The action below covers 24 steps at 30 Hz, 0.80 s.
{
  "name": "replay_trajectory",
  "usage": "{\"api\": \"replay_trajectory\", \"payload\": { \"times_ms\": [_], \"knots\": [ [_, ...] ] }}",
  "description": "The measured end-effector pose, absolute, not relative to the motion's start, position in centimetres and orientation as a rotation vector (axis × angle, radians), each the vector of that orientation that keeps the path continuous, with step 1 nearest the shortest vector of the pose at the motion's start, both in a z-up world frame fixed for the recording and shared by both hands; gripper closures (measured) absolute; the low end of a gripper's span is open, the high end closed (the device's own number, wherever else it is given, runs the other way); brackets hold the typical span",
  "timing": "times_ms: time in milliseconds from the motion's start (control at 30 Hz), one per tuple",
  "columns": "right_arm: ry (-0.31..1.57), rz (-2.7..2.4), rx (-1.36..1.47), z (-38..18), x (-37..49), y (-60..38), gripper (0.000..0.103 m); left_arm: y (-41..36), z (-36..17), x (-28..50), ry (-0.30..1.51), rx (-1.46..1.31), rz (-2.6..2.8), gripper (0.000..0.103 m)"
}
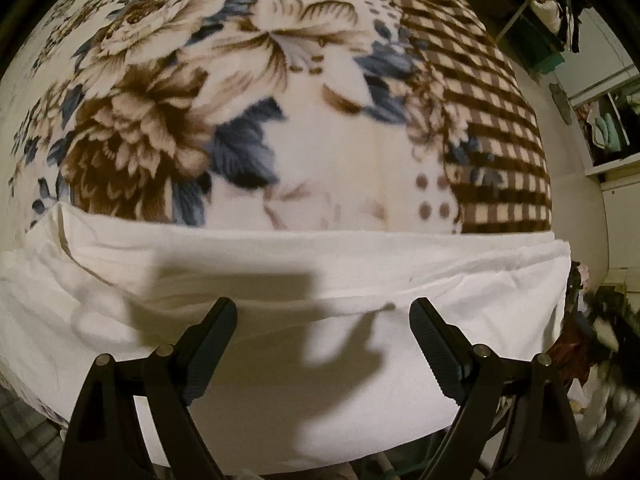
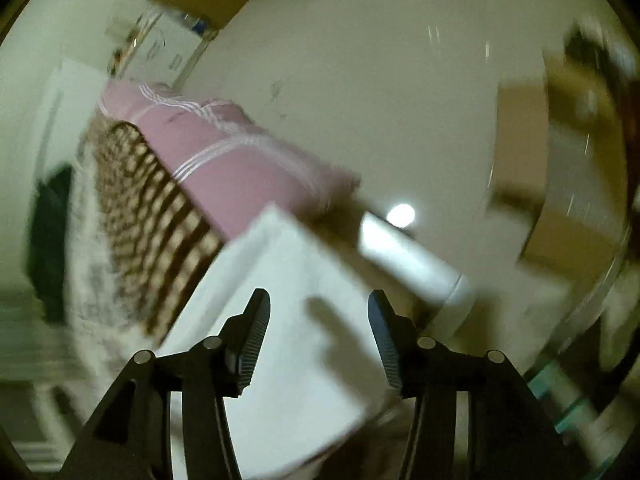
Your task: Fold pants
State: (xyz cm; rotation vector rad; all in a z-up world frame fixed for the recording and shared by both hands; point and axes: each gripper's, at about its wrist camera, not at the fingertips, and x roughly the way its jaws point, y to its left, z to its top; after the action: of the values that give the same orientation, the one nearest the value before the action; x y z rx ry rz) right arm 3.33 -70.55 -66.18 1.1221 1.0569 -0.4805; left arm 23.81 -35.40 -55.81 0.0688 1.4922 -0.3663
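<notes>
Pants (image 1: 304,280), one white pair, lying across the near edge of the bed on a floral and checked blanket (image 1: 248,128), already stacked in layers, with a folded edge running straight across the left wrist view. Looks like we're late in the fold, most of the doubling-over seemingly done.

Left gripper (image 1: 323,320) hangs just over the cloth, jaws spread wide, nothing between them, its shadow thrown on the white fabric. Right gripper (image 2: 319,312) is parted too, a little narrower, empty, and tilted up toward the wall; that view is smeared with blur, so whether it touches the pants (image 2: 288,320) I cannot tell. Its camera catches one corner of the white bundle, with a pink striped cloth (image 2: 224,160) beyond it on the bed.

Next move, by my reckoning: either one more fold, each gripper pinching an end of the near edge through all layers and carrying it over, or a smoothing press.

Count: one pair of pants, two grippers, one blanket, one pink cloth.
</notes>
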Motion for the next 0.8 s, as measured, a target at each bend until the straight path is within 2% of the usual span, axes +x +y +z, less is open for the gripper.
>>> {"api": "replay_trajectory", "payload": {
  "times_ms": [100,200,300,400,467,500,533,800],
  "knots": [
    [1.055,-0.413,1.340,-69.2,-0.4,-67.1,0.049,-35.4,-57.0,22.6,1.527,0.084,-0.366,0.015],
    [1.062,-0.368,1.441,-72.5,-1.5,-63.8,0.049,-35.4,-58.3,21.2,1.558,0.110,-0.369,0.015],
    [0.992,-0.310,1.500,-74.8,-1.1,-61.9,0.049,-35.2,-59.8,20.0,1.566,0.152,-0.368,0.015],
    [0.927,-0.298,1.482,-75.1,-0.7,-61.6,0.045,-34.7,-61.7,19.5,1.583,0.173,-0.354,0.015],
    [0.853,-0.275,1.510,-75.3,-1.1,-61.5,0.045,-34.6,-62.2,19.5,1.556,0.175,-0.357,0.009],
    [0.829,-0.263,1.517,-75.3,-1.2,-61.4,0.045,-34.6,-62.3,19.5,1.556,0.159,-0.365,0.001],
    [0.806,-0.251,1.519,-75.5,-1.2,-61.3,0.045,-34.8,-62.5,19.4,1.558,0.152,-0.369,0.000],
    [0.580,-0.174,1.582,-74.8,0.3,-64.5,0.045,-36.6,-64.0,19.2,1.585,0.232,-0.274,0.000]
  ]
}}
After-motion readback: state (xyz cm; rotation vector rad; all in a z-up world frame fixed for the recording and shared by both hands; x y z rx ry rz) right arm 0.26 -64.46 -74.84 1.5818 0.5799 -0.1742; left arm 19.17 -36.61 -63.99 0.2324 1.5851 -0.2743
